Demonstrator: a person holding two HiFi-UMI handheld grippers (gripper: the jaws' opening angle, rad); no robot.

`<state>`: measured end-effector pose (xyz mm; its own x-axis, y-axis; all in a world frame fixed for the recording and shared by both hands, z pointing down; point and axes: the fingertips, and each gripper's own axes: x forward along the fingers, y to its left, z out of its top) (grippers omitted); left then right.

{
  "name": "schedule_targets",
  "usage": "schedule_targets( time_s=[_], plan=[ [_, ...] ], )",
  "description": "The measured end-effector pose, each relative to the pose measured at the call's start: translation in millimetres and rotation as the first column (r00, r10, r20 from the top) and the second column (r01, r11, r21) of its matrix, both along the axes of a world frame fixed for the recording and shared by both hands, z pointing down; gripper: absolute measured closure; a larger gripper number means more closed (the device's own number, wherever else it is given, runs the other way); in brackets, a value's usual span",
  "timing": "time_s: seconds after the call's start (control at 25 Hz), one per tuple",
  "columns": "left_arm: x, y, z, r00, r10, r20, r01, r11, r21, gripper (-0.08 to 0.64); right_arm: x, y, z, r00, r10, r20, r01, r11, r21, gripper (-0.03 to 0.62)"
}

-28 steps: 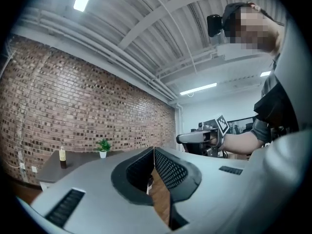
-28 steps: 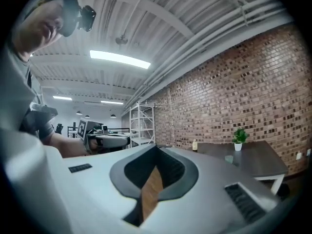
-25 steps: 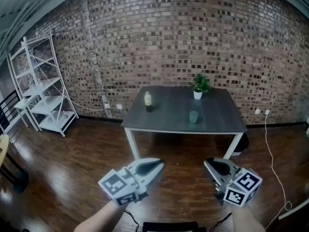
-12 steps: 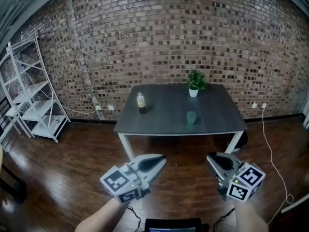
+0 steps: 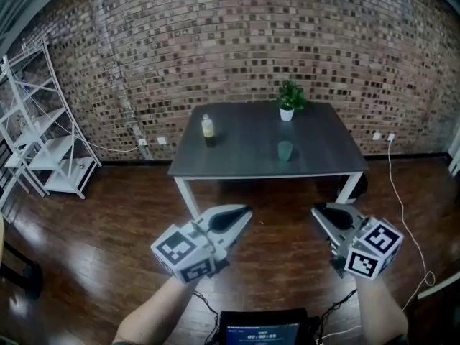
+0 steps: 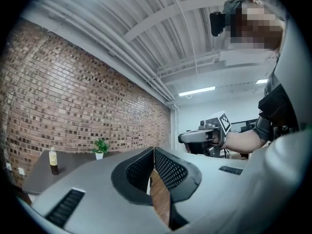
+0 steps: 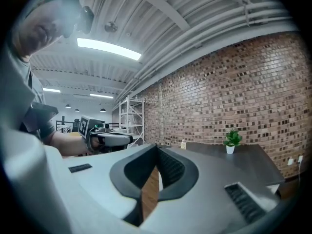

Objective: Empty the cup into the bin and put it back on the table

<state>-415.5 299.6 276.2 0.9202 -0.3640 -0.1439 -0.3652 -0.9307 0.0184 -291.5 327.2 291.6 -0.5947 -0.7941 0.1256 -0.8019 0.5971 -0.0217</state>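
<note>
On the grey table (image 5: pixel 241 153) by the brick wall (image 5: pixel 215 42), the green cup (image 5: pixel 285 150) stands upright near the front edge; a bottle (image 5: pixel 207 126) and a potted plant (image 5: pixel 287 100) stand farther back. The left gripper (image 5: pixel 243 212) and right gripper (image 5: pixel 320 211) are both clenched on nothing (low over the wood floor (image 5: pixel 108 221), well apart from the table).

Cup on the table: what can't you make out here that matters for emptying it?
Cup, head view: too small and far to see any contents.
Dark object under the table, head view: mostly hidden by tabletop and leg; cannot tell if it is a bin.
Both gripper views: cup not visible; the left claw and right claw bodies cover the table's near part.
</note>
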Motion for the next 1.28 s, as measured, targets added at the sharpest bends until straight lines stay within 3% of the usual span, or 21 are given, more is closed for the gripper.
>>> schedule_targets(
  time_s=[0.2,0.6,1.04,1.28],
  plan=[
    [3,-6,8,0.999,-0.024,-0.027,0.023,0.999,-0.035,0.56,-1,3,4,1.0,0.005,-0.001,-0.005,1.0,-0.015,0.589],
    [27,-23,14,0.999,0.036,-0.017,-0.036,0.998,-0.052,0.56,8,-16,2,1.0,0.019,-0.012,-0.019,1.0,-0.015,0.589],
    [73,-105,15,0.999,0.002,0.036,-0.002,1.0,-0.008,0.56,53,-109,8,1.0,-0.016,0.002,0.016,1.0,0.008,0.589],
    [113,-159,16,0.999,-0.004,0.042,0.005,1.0,-0.028,0.56,90,-163,18,0.999,-0.042,0.005,0.042,0.999,-0.032,0.589]
  ],
)
